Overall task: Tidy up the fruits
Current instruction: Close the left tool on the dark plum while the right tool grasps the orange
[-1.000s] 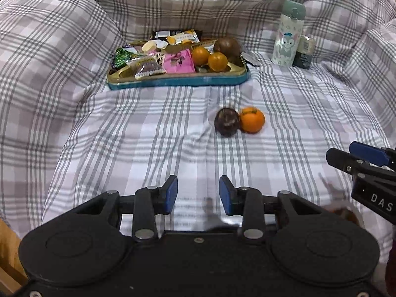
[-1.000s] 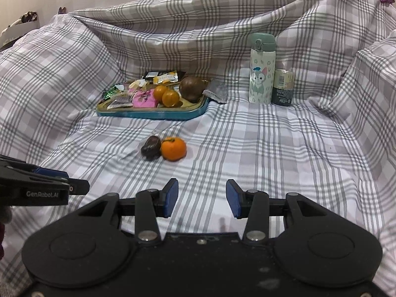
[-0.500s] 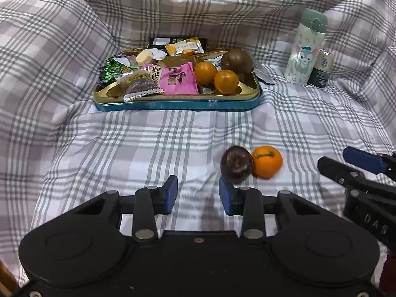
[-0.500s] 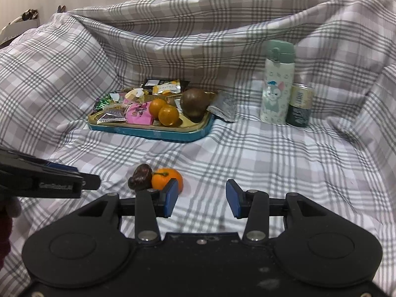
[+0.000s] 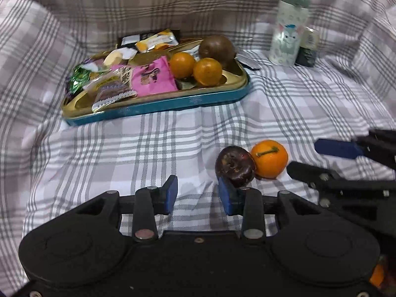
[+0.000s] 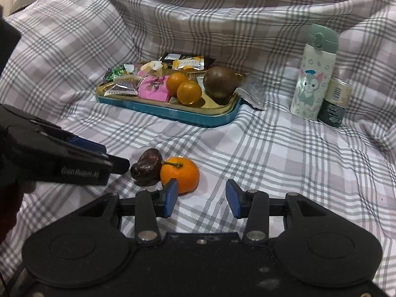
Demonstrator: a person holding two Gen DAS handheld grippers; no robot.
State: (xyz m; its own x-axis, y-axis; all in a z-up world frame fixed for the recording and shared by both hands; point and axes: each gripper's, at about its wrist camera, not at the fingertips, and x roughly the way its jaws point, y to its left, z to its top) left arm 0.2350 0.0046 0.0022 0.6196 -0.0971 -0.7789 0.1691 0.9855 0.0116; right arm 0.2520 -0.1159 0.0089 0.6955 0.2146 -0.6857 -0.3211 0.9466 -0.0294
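A dark wrinkled fruit [image 5: 234, 166] and an orange tangerine [image 5: 269, 159] lie touching on the plaid cloth. My left gripper [image 5: 198, 194] is open and empty, its right finger just short of the dark fruit. My right gripper [image 6: 201, 198] is open and empty, its left finger just in front of the tangerine [image 6: 180, 174], with the dark fruit [image 6: 146, 170] to its left. A teal and gold tray [image 5: 158, 106] at the back holds two tangerines [image 5: 207, 71], a brown round fruit [image 5: 217, 49] and snack packets. The tray also shows in the right wrist view [image 6: 173, 112].
A pale cartoon bottle [image 6: 313, 71] and a small dark can [image 6: 335, 105] stand at the back right. A silver wrapper [image 6: 252, 91] lies by the tray's right end. The plaid cloth rises in folds at the left, back and right.
Both grippers have moved forward toward the two loose fruits, which now lie right at the fingertips. Neither gripper has closed.
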